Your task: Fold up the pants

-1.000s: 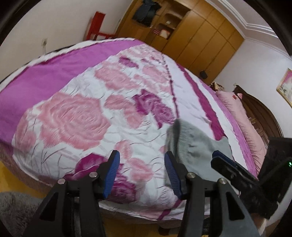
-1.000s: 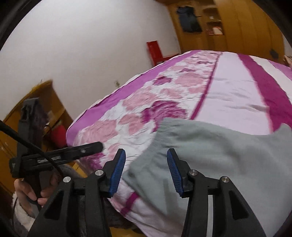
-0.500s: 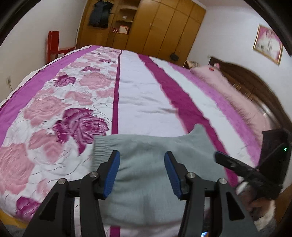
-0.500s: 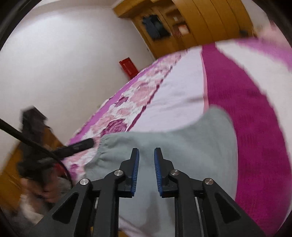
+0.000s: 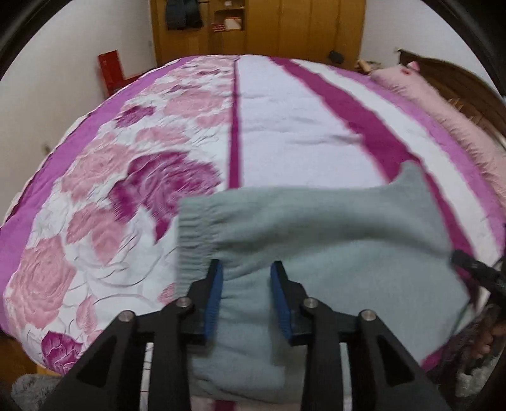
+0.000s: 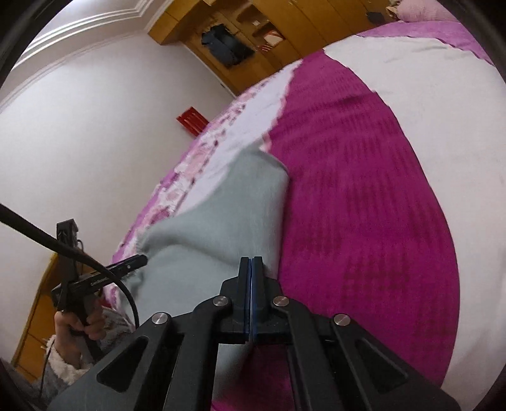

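Grey fleece pants (image 5: 332, 240) lie at the near edge of the bed, the ribbed waistband (image 5: 193, 234) at the left. My left gripper (image 5: 246, 294) is open, its blue pads straddling the fabric just behind the waistband. In the right wrist view the pants (image 6: 218, 234) stretch away to the left. My right gripper (image 6: 252, 278) is shut on the pants' near right edge. The left gripper's tip (image 6: 132, 262) shows at the far waistband end.
The bed has a pink and magenta floral bedspread (image 5: 158, 164) with magenta stripes (image 6: 363, 189). A pink pillow (image 5: 442, 104) and wooden headboard are at the right. A wooden wardrobe (image 5: 259, 28) and a red chair (image 5: 110, 69) stand beyond the bed.
My left gripper has swung onto the pants at the waistband and narrowed its opening. My right gripper has gone from open to shut on the pants' right edge.
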`<state>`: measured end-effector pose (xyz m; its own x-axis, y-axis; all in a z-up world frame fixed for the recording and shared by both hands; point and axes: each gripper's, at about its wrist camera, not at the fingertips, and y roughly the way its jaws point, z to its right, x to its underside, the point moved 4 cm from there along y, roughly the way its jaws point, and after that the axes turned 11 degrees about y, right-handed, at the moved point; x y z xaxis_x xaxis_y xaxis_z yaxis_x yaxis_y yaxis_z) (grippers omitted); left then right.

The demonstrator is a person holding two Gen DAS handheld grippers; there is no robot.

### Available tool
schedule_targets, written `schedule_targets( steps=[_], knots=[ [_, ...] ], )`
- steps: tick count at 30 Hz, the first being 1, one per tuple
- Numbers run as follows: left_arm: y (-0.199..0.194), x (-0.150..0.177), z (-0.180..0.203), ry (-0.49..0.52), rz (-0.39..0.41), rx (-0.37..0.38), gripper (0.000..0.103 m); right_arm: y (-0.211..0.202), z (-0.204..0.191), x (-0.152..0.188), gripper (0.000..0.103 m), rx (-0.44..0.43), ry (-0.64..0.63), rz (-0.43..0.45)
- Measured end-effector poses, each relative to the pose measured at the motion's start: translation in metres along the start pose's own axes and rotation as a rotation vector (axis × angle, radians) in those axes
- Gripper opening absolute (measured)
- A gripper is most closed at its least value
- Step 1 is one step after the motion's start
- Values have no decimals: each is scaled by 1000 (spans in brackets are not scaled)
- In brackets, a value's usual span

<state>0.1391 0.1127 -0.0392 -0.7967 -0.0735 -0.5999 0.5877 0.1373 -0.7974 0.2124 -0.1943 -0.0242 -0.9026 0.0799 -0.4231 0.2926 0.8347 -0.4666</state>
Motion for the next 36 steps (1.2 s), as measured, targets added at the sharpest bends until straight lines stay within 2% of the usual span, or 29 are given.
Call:
schedule_targets(
  steps=[3,7,10,11,13,14,16,20,22,25,28,30,32,34,35,36],
  knots=[
    [-5,-20,12,21,37,87,41,15,-7,-17,0,-66,-7,-65],
    [10,-41,31,81,40,105,41,37,-21,-28,0,-152,-53,-156],
    [31,-48,36,86,20,121,41,67,-14,-31,0,-98,-71,-191],
    [41,-48,36,84,3,112,41,72,-3,-33,0,-60,-56,-179],
    [53,-47,34,88,-11,121,41,70,16,-40,0,-116,51,-139],
    [55,-45,33,90,-6,129,41,67,19,-42,0,-112,68,-115],
    [53,-43,31,91,9,144,41,63,15,-46,0,-92,55,-89],
    [46,-50,32,86,9,145,41,70,-3,-58,0,-98,13,-100],
    [46,-57,35,84,26,172,42,79,-5,-67,0,-98,13,-114],
    [58,-59,35,82,1,160,43,90,8,-75,0,-30,20,-112],
    [66,-56,33,76,-1,171,43,95,22,-87,0,-10,71,-72],
    [64,-55,32,70,5,177,43,86,29,-92,0,38,105,-22],
    [58,-55,31,75,0,169,43,68,35,-91,0,26,150,18],
    [46,-53,28,69,6,170,43,50,38,-85,10,-29,199,23],
    [41,-52,27,64,11,173,43,40,41,-78,30,-49,230,21],
    [34,-49,24,55,20,177,45,31,42,-70,40,-70,248,18]
  ],
)
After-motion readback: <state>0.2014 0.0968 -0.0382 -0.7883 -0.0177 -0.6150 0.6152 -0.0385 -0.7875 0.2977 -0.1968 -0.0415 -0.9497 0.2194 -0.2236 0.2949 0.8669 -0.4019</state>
